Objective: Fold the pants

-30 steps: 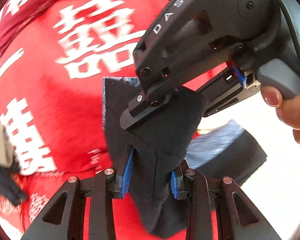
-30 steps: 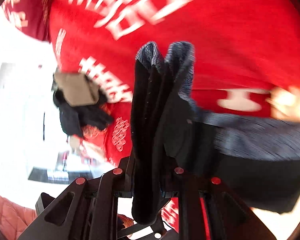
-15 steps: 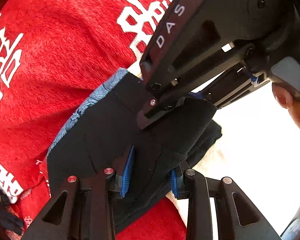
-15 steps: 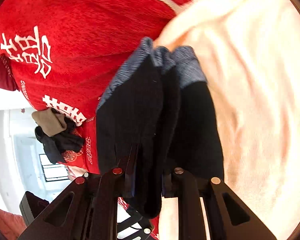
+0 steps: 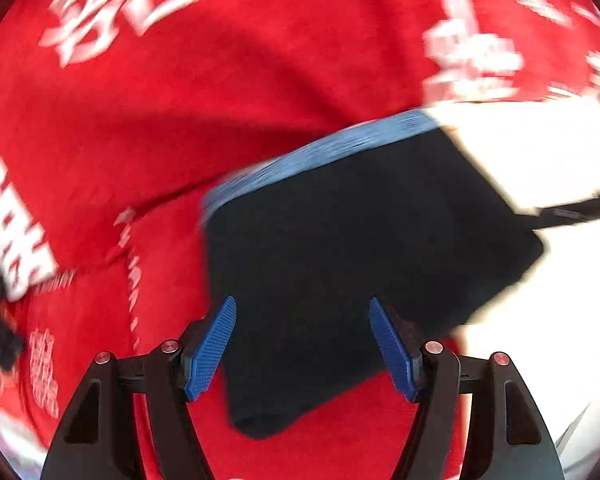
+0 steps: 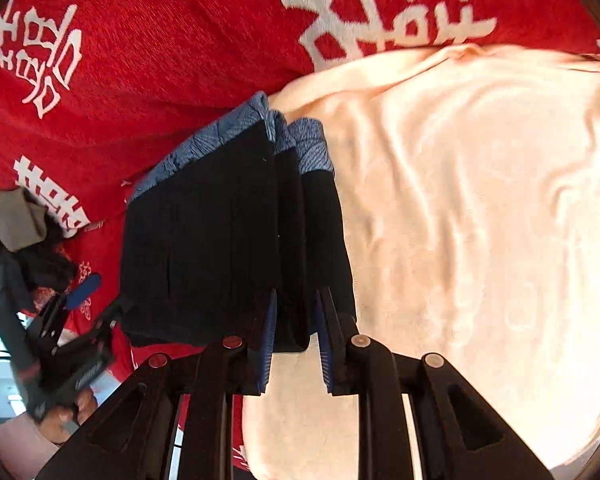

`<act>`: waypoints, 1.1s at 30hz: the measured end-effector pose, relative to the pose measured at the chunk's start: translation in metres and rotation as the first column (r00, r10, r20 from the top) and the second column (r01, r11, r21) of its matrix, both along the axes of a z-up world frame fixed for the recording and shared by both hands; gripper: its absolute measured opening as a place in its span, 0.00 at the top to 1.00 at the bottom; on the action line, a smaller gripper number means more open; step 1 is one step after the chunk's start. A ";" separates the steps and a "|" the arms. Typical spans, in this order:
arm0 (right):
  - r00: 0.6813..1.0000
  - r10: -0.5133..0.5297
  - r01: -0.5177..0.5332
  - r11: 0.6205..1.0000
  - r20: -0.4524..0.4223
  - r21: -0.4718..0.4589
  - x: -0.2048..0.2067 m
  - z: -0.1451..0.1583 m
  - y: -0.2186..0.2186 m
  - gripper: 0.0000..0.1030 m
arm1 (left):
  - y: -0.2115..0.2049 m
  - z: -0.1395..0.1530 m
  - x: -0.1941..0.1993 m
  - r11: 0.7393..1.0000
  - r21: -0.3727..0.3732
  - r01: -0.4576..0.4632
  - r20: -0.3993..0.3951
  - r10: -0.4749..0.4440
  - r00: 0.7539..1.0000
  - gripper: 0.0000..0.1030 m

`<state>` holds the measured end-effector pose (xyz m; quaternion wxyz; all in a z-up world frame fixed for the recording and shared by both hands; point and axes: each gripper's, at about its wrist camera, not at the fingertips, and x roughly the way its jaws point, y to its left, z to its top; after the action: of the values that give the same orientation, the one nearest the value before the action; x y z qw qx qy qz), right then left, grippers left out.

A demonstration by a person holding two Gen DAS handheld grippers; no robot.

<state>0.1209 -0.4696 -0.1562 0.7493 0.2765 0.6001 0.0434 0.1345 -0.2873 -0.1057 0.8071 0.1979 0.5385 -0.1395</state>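
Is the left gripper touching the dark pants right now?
Apart. The left wrist view shows the left gripper open, both blue pads clear of the pants lying flat beyond them.

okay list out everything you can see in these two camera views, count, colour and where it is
Pants: one, black with a blue patterned waistband, folded, lying across the red cloth and the cream cloth.
Red cloth: one, red with white characters, spread under the pants.
Cream cloth: one, pale cream, right of the pants.
Clothes pile: one, tan and black, at the far left edge.
Left claw: one, black with blue pads, open just over the pants.
Right claw: one, black with blue pads, closed on the pants' edge.
Hand: one, holding the left claw's handle, lower left.
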 end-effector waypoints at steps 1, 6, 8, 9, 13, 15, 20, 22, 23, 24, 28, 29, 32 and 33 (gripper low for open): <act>1.000 -0.012 0.012 1.000 0.012 0.001 -0.002 0.005 0.001 0.79 | 0.010 -0.004 0.003 0.999 0.001 -0.040 -0.019 0.040 0.999 0.32; 0.997 0.055 -0.054 0.998 0.054 -0.029 0.002 0.018 0.032 0.79 | 0.060 -0.034 0.012 0.982 -0.051 -0.180 -0.121 0.172 0.978 0.31; 0.995 0.095 -0.093 0.994 0.023 -0.050 0.004 0.006 0.044 0.79 | 0.059 -0.040 0.005 0.984 -0.053 -0.172 -0.127 0.164 0.978 0.25; 0.994 0.112 -0.111 0.992 -0.001 -0.061 0.004 -0.004 0.050 0.79 | 0.057 -0.041 -0.001 0.986 -0.047 -0.161 -0.114 0.155 0.981 0.25; 0.994 0.100 -0.103 0.989 -0.038 -0.104 -0.006 -0.024 0.059 0.79 | 0.052 -0.044 -0.009 0.986 -0.063 -0.153 -0.131 0.144 0.981 0.25; 0.996 0.077 -0.080 0.994 -0.042 -0.076 -0.009 -0.024 0.054 0.79 | 0.056 -0.045 -0.004 0.984 -0.080 -0.160 -0.149 0.147 0.978 0.25; 0.996 0.059 -0.062 0.997 -0.065 -0.044 -0.012 -0.024 0.049 0.79 | 0.066 -0.047 0.007 0.972 -0.094 -0.214 -0.216 0.190 0.958 0.11; 0.995 0.065 -0.069 0.996 -0.070 -0.053 -0.013 -0.021 0.051 0.79 | 0.071 -0.049 0.011 0.968 -0.104 -0.227 -0.240 0.197 0.950 0.11; 0.995 0.067 -0.071 0.996 -0.072 -0.057 -0.013 -0.020 0.053 0.79 | 0.071 -0.049 0.011 0.967 -0.106 -0.231 -0.247 0.199 0.948 0.11; 0.995 0.068 -0.072 0.996 -0.074 -0.059 -0.013 -0.018 0.054 0.79 | 0.072 -0.049 0.011 0.967 -0.105 -0.231 -0.249 0.199 0.948 0.11; 0.994 0.062 -0.067 0.996 -0.090 -0.055 -0.015 -0.015 0.058 0.78 | 0.072 -0.050 0.013 0.972 -0.088 -0.219 -0.242 0.192 0.951 0.11; 0.994 0.063 -0.068 0.996 -0.095 -0.055 -0.015 -0.014 0.059 0.78 | 0.071 -0.050 0.013 0.973 -0.084 -0.217 -0.244 0.191 0.951 0.11; 0.993 0.063 -0.069 0.996 -0.096 -0.056 -0.017 -0.011 0.060 0.66 | 0.070 -0.049 0.014 0.973 -0.079 -0.215 -0.253 0.189 0.949 0.11; 0.993 0.064 -0.069 0.996 -0.095 -0.056 -0.017 -0.010 0.060 0.65 | 0.069 -0.048 0.013 0.974 -0.078 -0.213 -0.254 0.187 0.949 0.11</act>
<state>0.1041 -0.4093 -0.1665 0.7266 0.2357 0.6443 0.0375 0.1474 -0.2184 -0.1533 0.7537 0.0812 0.6432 -0.1082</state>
